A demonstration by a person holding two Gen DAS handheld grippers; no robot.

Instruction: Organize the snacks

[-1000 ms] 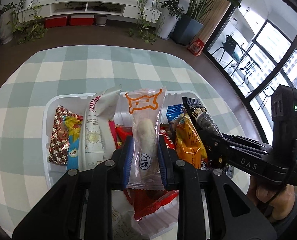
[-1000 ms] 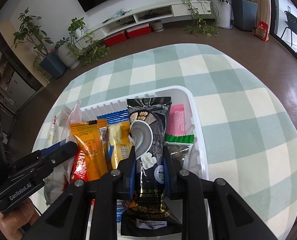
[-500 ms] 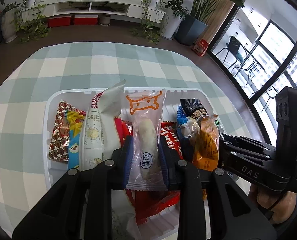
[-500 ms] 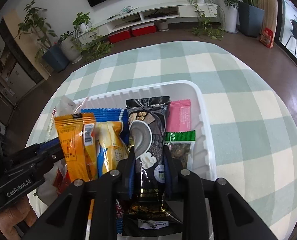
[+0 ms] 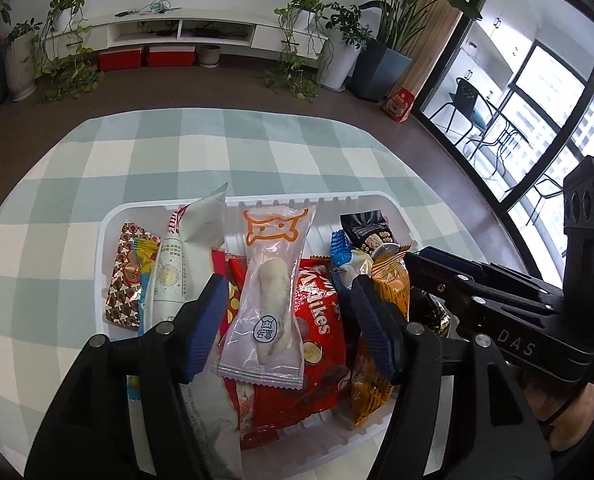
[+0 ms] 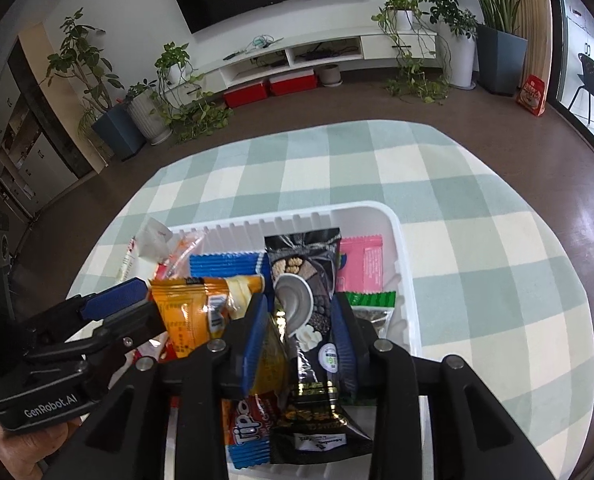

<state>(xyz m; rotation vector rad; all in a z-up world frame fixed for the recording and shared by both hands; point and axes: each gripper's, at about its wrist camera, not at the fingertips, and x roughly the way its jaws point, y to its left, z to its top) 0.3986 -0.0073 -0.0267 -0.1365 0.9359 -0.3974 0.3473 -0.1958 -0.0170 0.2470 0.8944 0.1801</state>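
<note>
A white tray (image 5: 109, 224) holds several snack packets on the checked tablecloth. My left gripper (image 5: 287, 300) is open, its blue pads apart on either side of a clear packet with an orange cat face (image 5: 271, 296), which lies loose on a red bag (image 5: 321, 320). My right gripper (image 6: 299, 334) is open too, with gaps beside a black cereal packet (image 6: 309, 312) lying between its fingers. In the right wrist view the tray (image 6: 405, 264) shows an orange packet (image 6: 189, 316) beside the left gripper's tip.
A white tube packet (image 5: 173, 272) and a brown patterned packet (image 5: 127, 276) lie at the tray's left. Pink (image 6: 363, 264) and green (image 6: 371, 300) packets lie at its right. The tablecloth (image 5: 217, 152) stretches beyond; floor, plants and a TV unit are behind.
Both grippers have opened: the left let go of the cat-face packet, the right let go of the black packet. Both packets now rest in the tray.
</note>
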